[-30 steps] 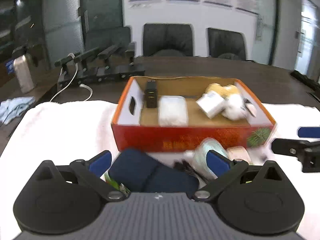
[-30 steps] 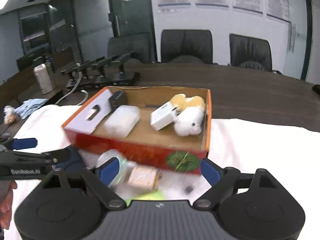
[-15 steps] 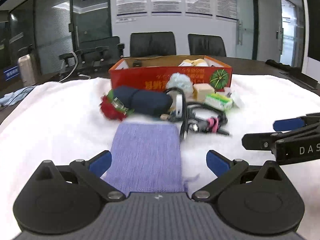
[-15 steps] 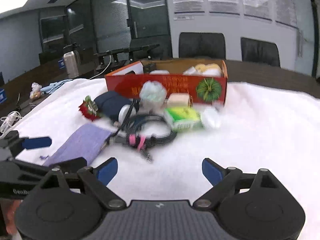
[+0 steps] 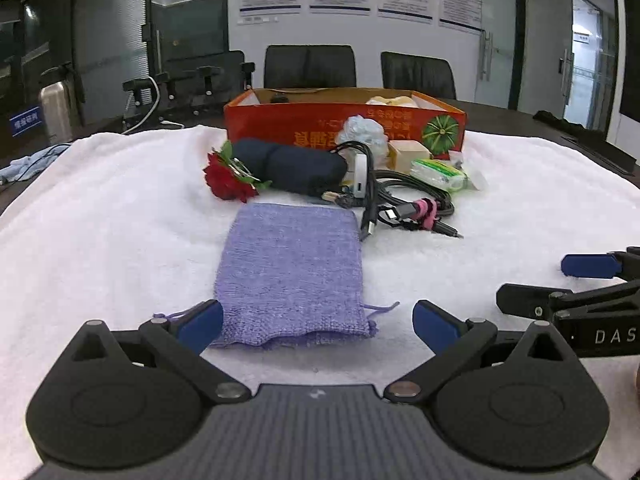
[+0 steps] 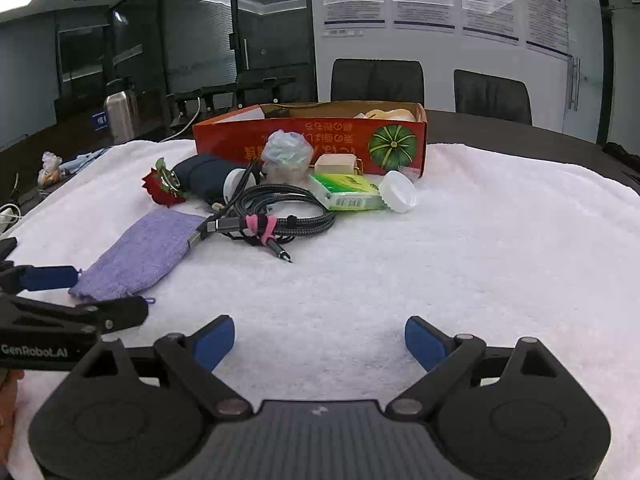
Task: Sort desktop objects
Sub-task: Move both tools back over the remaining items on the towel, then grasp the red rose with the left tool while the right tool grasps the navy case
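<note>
A purple knitted pouch (image 5: 290, 272) (image 6: 140, 252) lies flat on the white towel (image 5: 100, 220) (image 6: 480, 260). My left gripper (image 5: 318, 322) is open and low, its fingers either side of the pouch's near end. My right gripper (image 6: 320, 342) is open and empty over bare towel. Behind the pouch lie a red rose (image 5: 226, 178), a dark blue pouch (image 5: 292, 166), a coiled black cable (image 6: 276, 210), a green tissue pack (image 6: 348, 192) and a white lid (image 6: 398, 192). A red cardboard box (image 5: 344, 126) (image 6: 320, 140) stands behind them.
A steel bottle (image 6: 120, 110) and cables sit off the towel at the left. Two black chairs (image 5: 310, 66) stand behind the dark table. Each gripper shows at the edge of the other's view: right gripper (image 5: 580, 284), left gripper (image 6: 52, 292).
Both grippers have pulled back from above the box and dropped low to the towel. The purple pouch now lies between my left fingers.
</note>
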`<state>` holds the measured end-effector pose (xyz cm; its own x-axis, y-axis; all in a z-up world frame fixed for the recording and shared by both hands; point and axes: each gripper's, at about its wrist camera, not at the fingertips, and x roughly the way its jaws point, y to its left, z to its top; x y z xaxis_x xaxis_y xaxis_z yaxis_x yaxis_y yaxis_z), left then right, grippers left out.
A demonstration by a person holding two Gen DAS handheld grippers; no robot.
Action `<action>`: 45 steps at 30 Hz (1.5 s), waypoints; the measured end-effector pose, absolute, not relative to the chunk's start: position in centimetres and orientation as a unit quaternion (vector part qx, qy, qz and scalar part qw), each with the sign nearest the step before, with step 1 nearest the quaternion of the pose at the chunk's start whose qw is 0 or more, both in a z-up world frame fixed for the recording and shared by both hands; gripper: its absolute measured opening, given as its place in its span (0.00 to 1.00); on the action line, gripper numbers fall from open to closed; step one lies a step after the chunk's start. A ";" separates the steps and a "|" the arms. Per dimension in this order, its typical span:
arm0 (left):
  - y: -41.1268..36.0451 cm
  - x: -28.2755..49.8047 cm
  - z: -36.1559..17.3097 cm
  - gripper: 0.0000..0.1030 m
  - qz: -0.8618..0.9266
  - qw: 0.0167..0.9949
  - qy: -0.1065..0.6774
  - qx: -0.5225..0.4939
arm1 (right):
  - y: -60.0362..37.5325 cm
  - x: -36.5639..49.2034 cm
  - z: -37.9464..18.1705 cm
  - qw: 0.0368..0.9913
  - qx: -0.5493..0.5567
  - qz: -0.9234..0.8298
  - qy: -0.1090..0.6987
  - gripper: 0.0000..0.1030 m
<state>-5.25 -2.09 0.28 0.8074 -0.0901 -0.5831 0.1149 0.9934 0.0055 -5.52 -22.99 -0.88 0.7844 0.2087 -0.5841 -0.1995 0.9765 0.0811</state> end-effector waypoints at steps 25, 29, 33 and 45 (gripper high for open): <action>4.2 7.4 6.3 1.00 -0.051 0.962 0.270 -0.007 | -20.2 4.3 6.2 0.944 -0.083 0.210 0.242 0.76; 6.4 11.6 5.5 0.99 -0.019 0.946 0.319 -0.048 | -18.1 8.7 5.9 0.928 -0.071 0.258 0.260 0.67; 8.1 11.8 4.2 0.86 -0.038 0.938 0.337 -0.073 | -15.5 12.3 4.9 0.908 -0.085 0.309 0.271 0.67; 8.3 11.6 2.8 0.28 -0.090 0.931 0.343 -0.091 | -8.6 17.9 1.3 0.857 -0.179 0.357 0.325 0.62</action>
<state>11.63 8.26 2.80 0.7491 -0.2288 -0.6217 0.1045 0.9675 -0.2301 17.95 -8.60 1.32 0.5333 0.4953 -0.6858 -0.7287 0.6807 -0.0751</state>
